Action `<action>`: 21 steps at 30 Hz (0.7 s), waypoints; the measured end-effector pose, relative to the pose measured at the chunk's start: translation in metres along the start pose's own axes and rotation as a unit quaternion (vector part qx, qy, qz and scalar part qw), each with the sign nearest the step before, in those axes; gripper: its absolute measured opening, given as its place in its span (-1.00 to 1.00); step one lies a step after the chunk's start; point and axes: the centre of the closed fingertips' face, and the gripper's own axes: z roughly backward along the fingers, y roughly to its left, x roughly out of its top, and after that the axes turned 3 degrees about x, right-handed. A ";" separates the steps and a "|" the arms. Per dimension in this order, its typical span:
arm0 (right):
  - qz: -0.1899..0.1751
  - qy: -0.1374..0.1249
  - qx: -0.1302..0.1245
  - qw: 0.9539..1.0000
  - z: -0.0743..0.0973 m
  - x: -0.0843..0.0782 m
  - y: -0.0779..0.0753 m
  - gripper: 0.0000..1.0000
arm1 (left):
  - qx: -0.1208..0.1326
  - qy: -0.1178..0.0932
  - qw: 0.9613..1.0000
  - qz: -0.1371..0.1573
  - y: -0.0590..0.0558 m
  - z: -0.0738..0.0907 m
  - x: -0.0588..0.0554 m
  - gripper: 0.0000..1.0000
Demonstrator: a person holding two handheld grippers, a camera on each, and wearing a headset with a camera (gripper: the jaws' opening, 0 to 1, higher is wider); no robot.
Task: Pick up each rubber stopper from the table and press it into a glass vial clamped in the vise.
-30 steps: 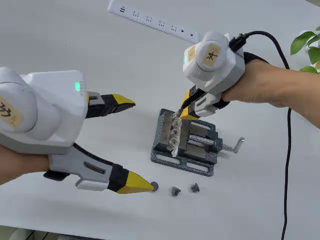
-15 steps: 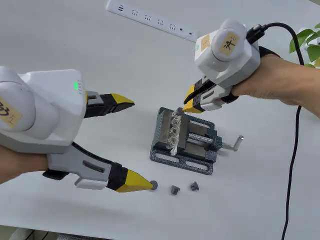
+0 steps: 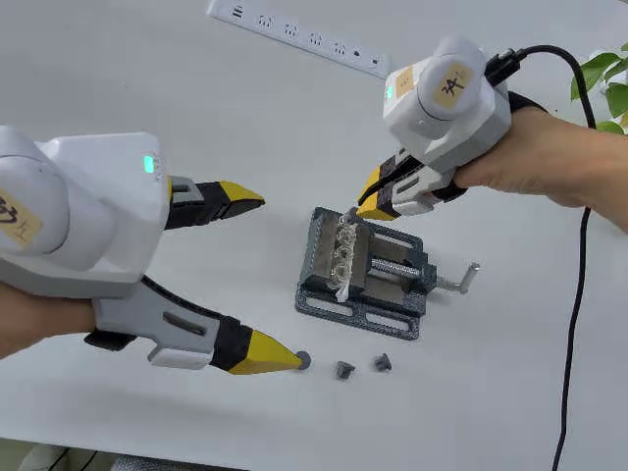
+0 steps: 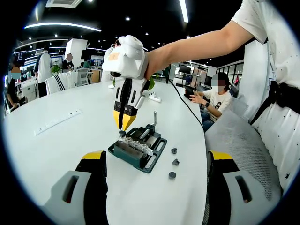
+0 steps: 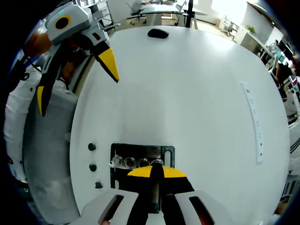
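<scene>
The vise (image 3: 378,294) stood on the white worktop (image 3: 196,118), and it clamped a row of glass vials (image 3: 341,257) between its jaws; the vial at the far end of the row carried a dark rubber stopper (image 3: 350,212) in its mouth, while the other vials in the row were open at the top. The right hand-held gripper (image 3: 367,209) hung just over that far vial with its two yellow tips pressed together; whether the tips touched the stopper, I cannot tell. Three loose stoppers (image 3: 344,370) lay in a short line on the worktop, near the front side of the vise and apart from it. The left hand-held gripper (image 3: 263,278) was held at the left of the vise with its jaws spread wide and nothing between them; its lower tip was just beside the leftmost of the loose stoppers. A white power strip (image 3: 294,37) lay at the far part of the worktop, well apart from the vise; a black cable (image 3: 574,265) ran from the right hand-held gripper down the right side.
</scene>
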 end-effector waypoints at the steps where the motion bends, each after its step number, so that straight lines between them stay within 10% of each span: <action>1: 0.001 0.001 -0.001 1.000 -0.002 -0.001 -0.001 -0.98 | 0.001 0.000 1.000 0.001 0.001 0.000 -0.001 0.76; 21: 0.014 0.013 0.002 1.000 -0.006 -0.003 -0.004 -0.99 | 0.001 -0.003 1.000 0.008 0.003 -0.001 -0.002 0.73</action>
